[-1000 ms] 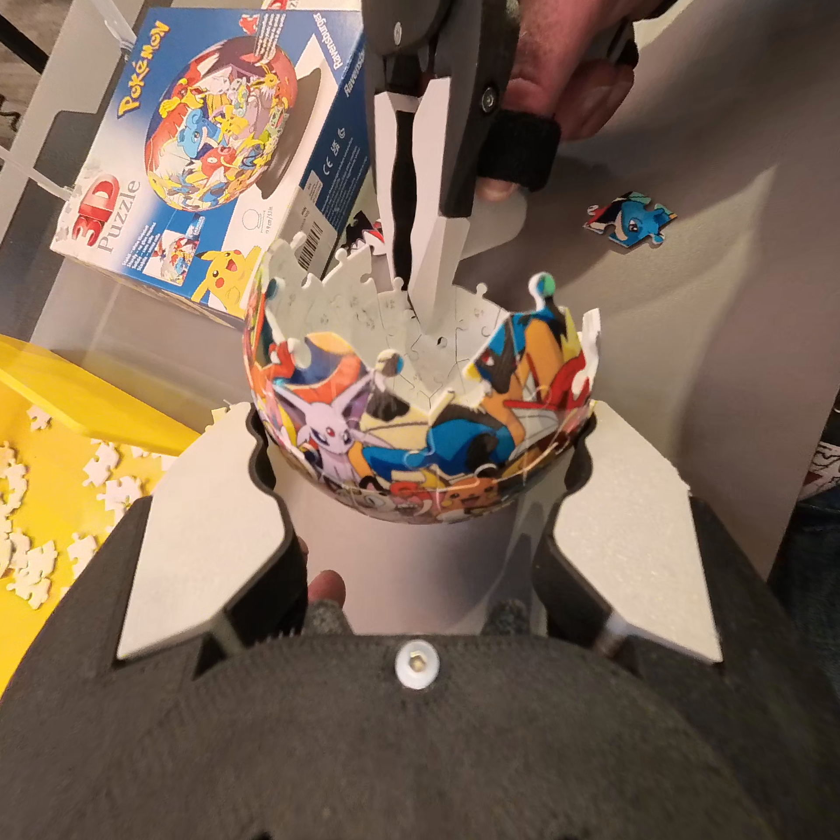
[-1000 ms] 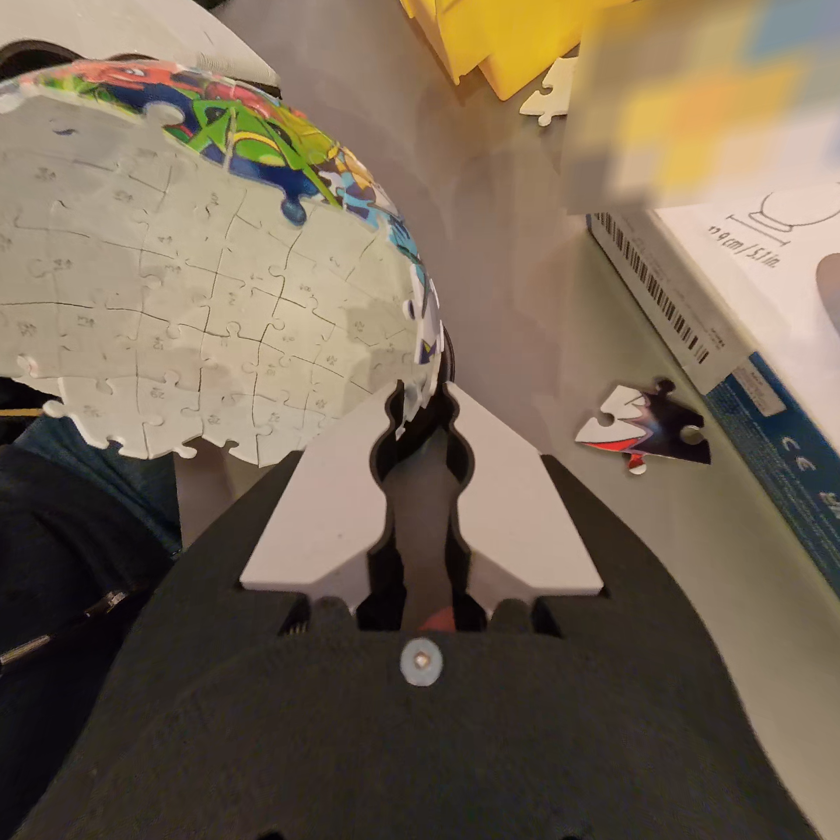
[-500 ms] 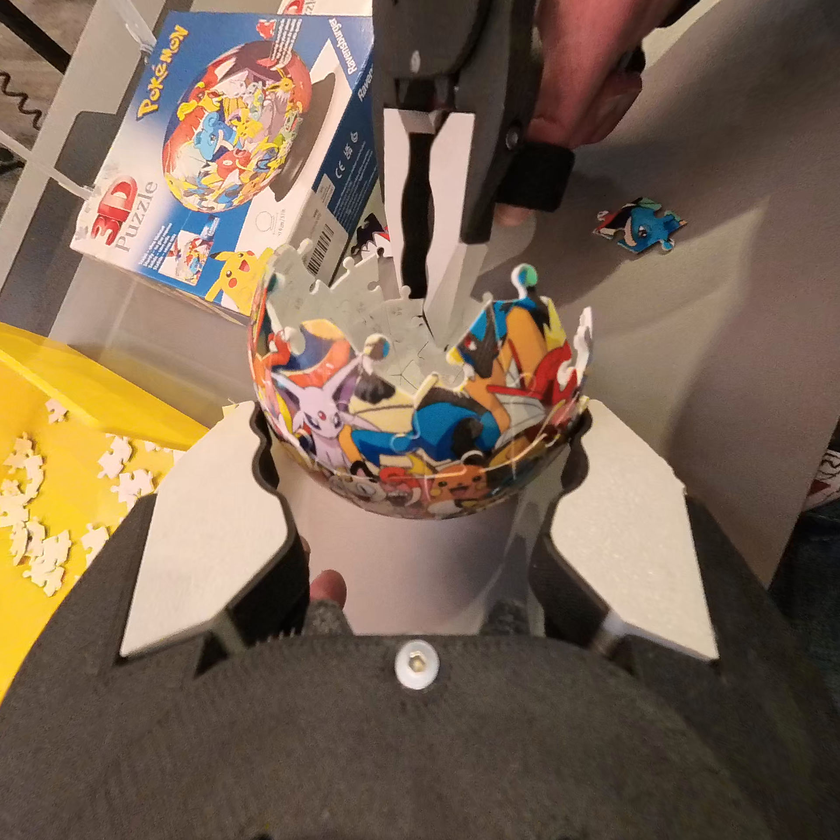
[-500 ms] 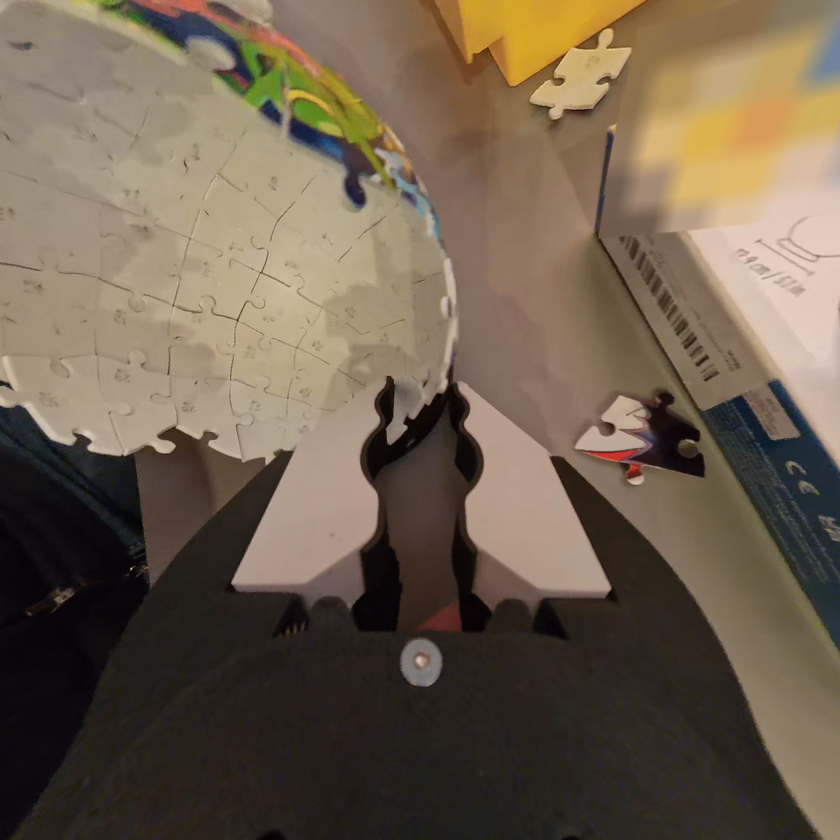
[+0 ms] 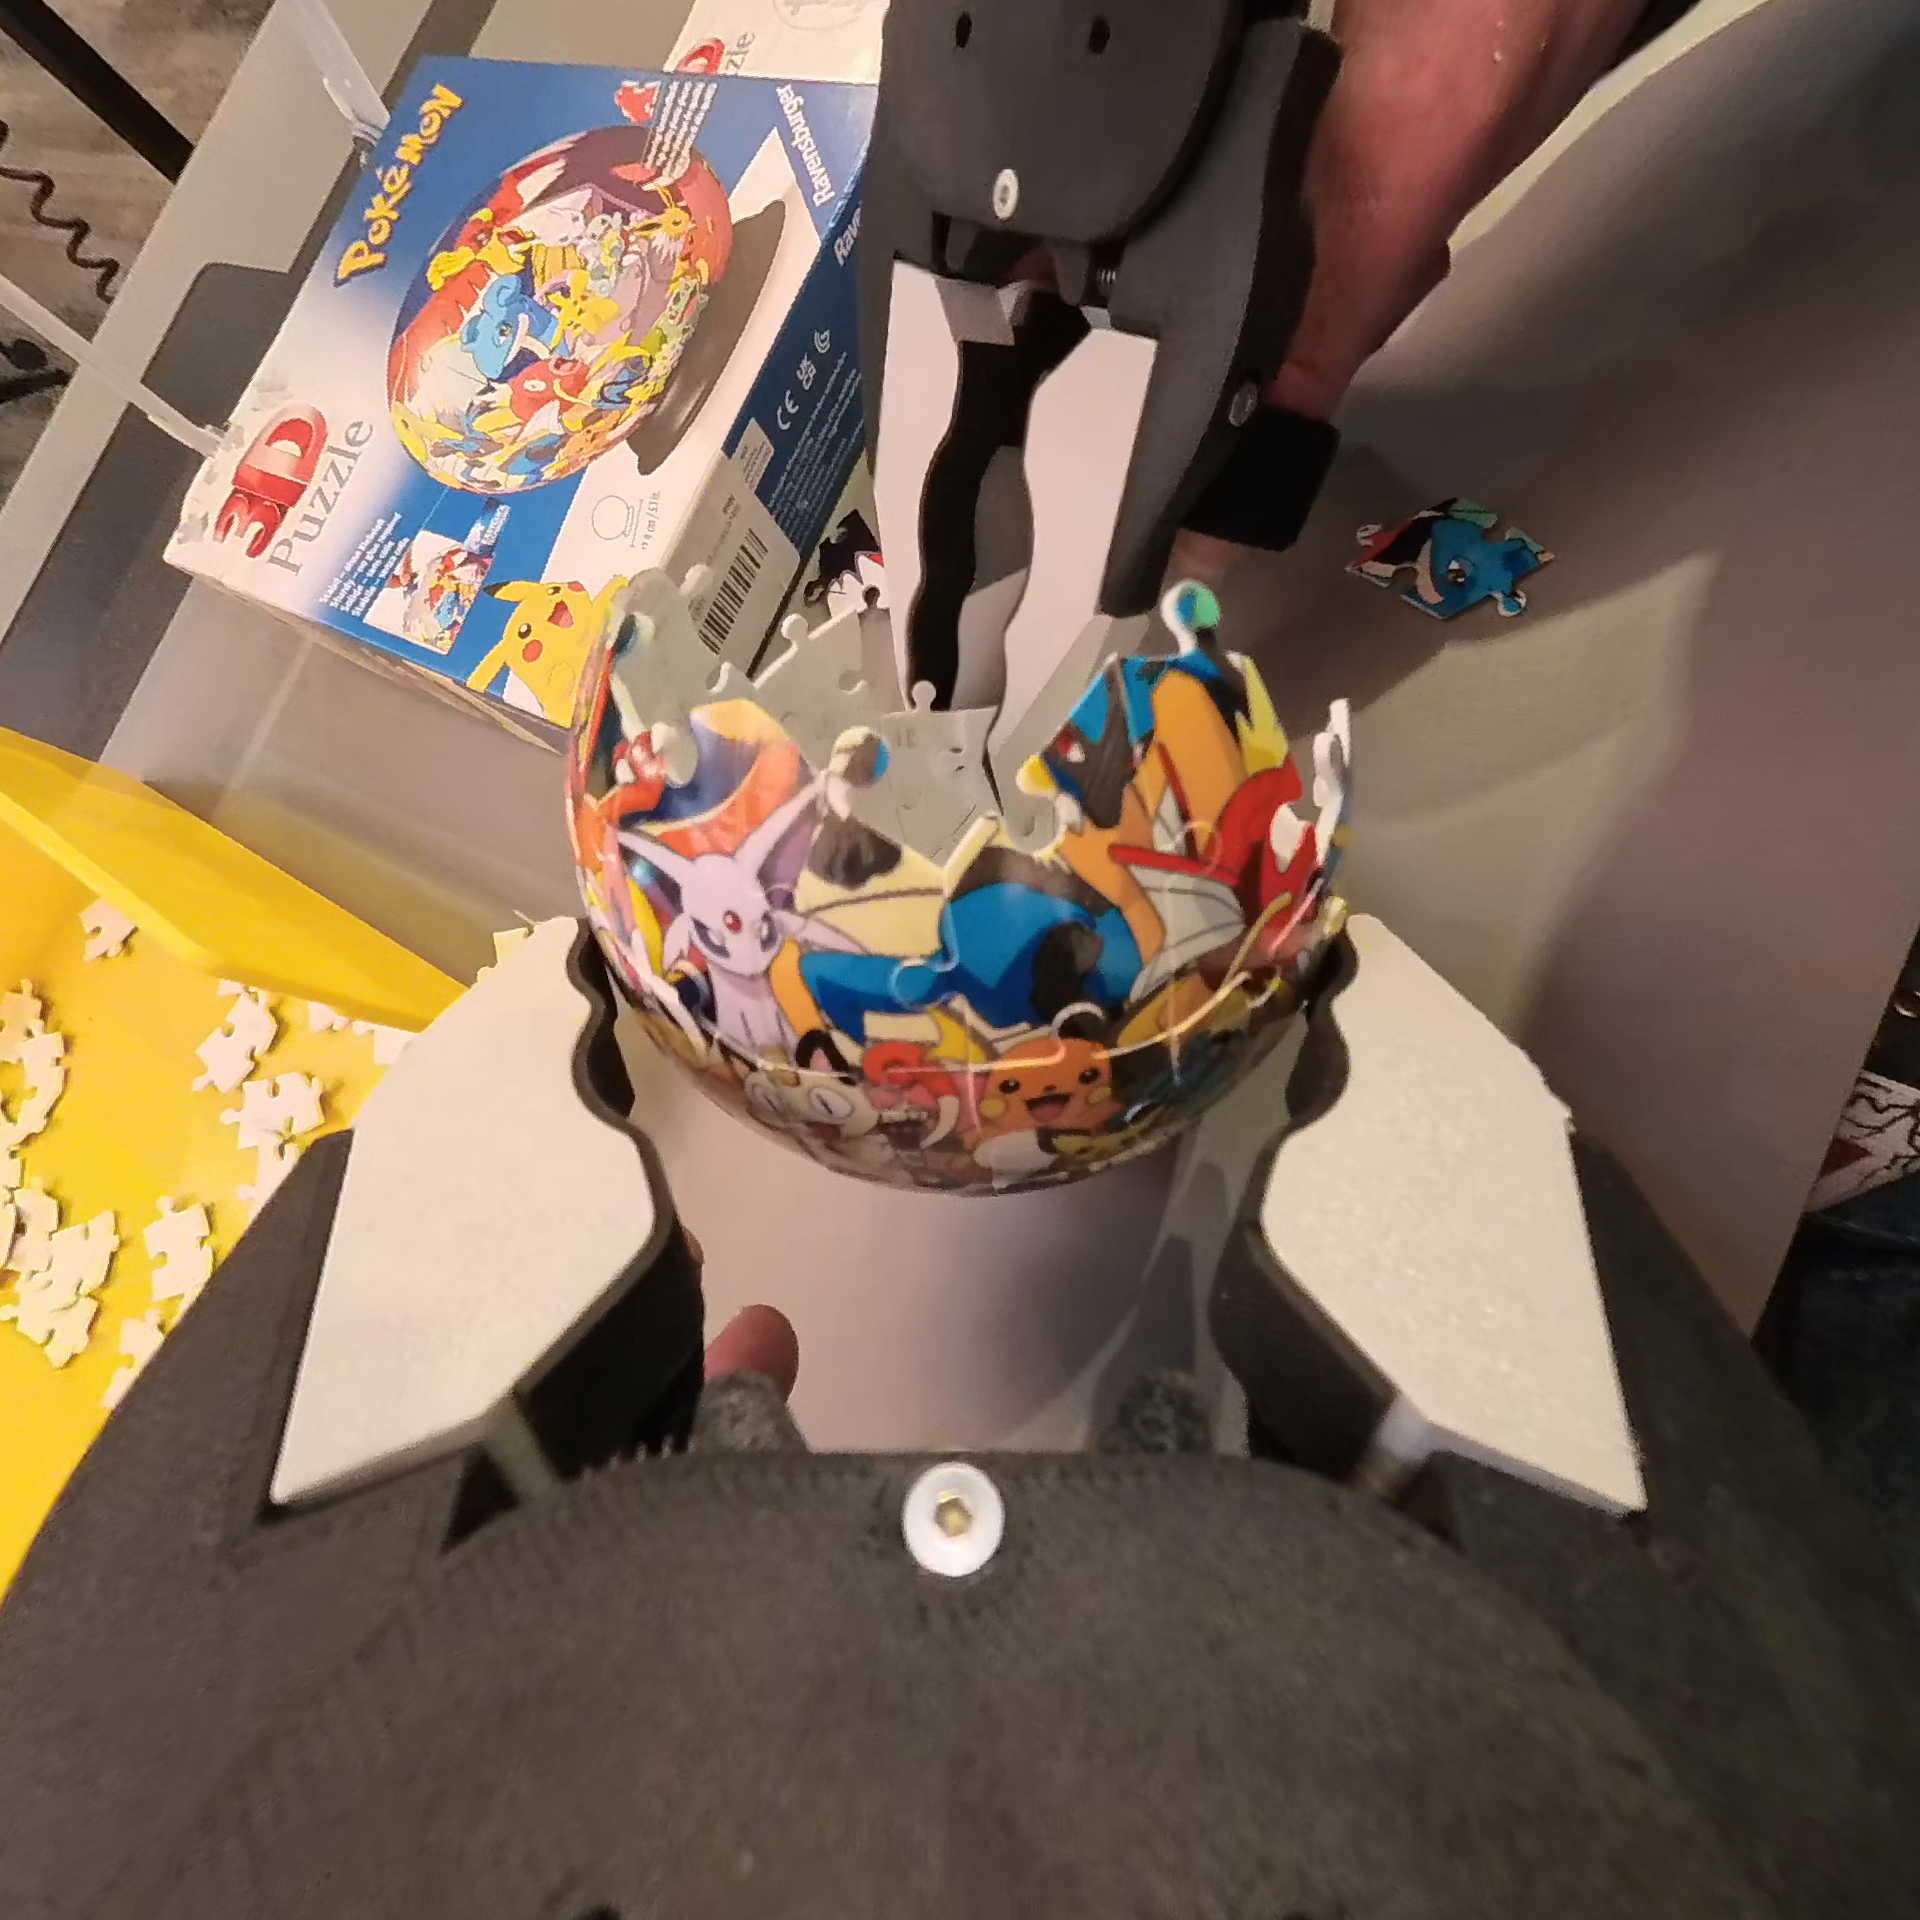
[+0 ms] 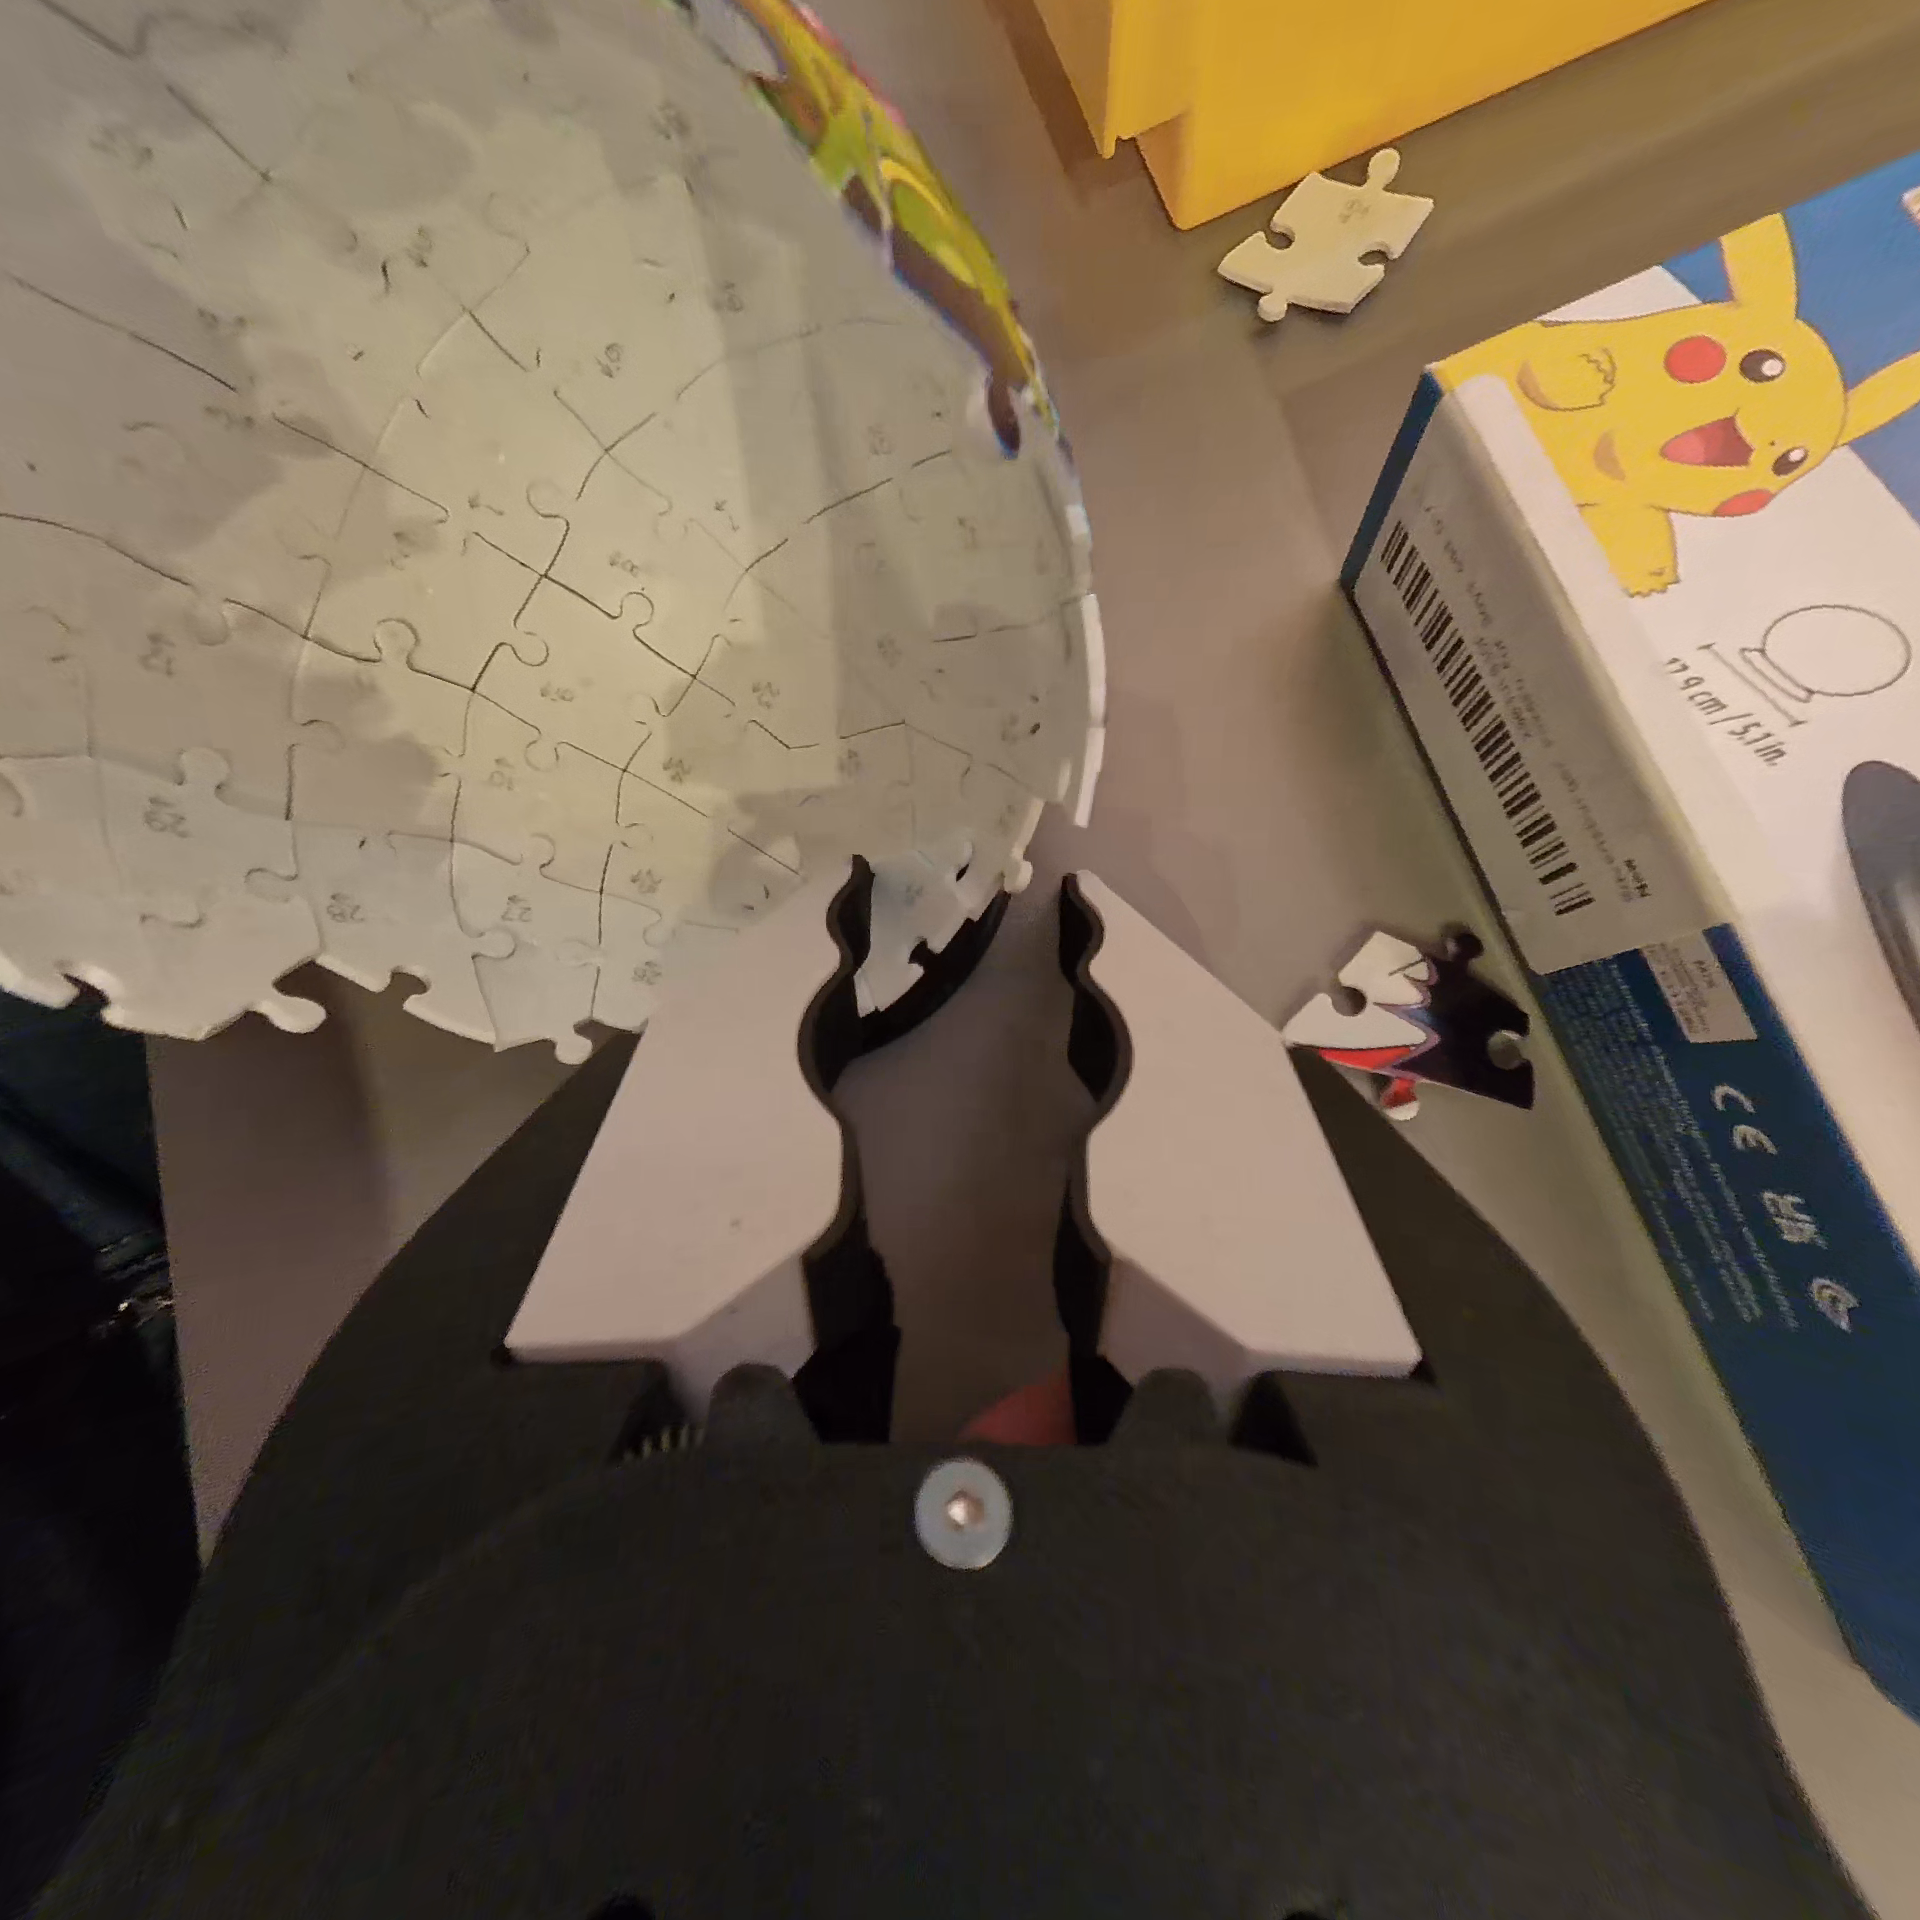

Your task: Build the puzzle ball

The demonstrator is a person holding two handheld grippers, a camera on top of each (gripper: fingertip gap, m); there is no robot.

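The half-built puzzle ball [image 5: 1039, 935] is an open bowl, coloured outside and grey inside. My left gripper [image 5: 966, 945] is shut on it, one finger on each side, and holds it above the grey table. My right gripper [image 5: 961, 707] comes down from above at the far rim. In the right wrist view the ball's grey inside [image 6: 468, 571] fills the upper left. My right gripper [image 6: 961, 883] has its jaws slightly apart around a rim piece [image 6: 914, 935], which is joined to the ball and lies against the left finger.
The blue puzzle box [image 5: 520, 395] lies at the back left; it also shows in the right wrist view [image 6: 1662, 727]. A yellow tray [image 5: 125, 831] with several loose pieces is at the left. Loose pieces lie on the table: blue [image 5: 1449, 556], dark [image 6: 1423, 1023], face-down [image 6: 1330, 234]. My hands' fingertips stand some 9 centimeters from each other.
My right gripper's jaws have parted from shut at the ball's rim. The ball has come closer to the right wrist camera. My left gripper still holds the ball.
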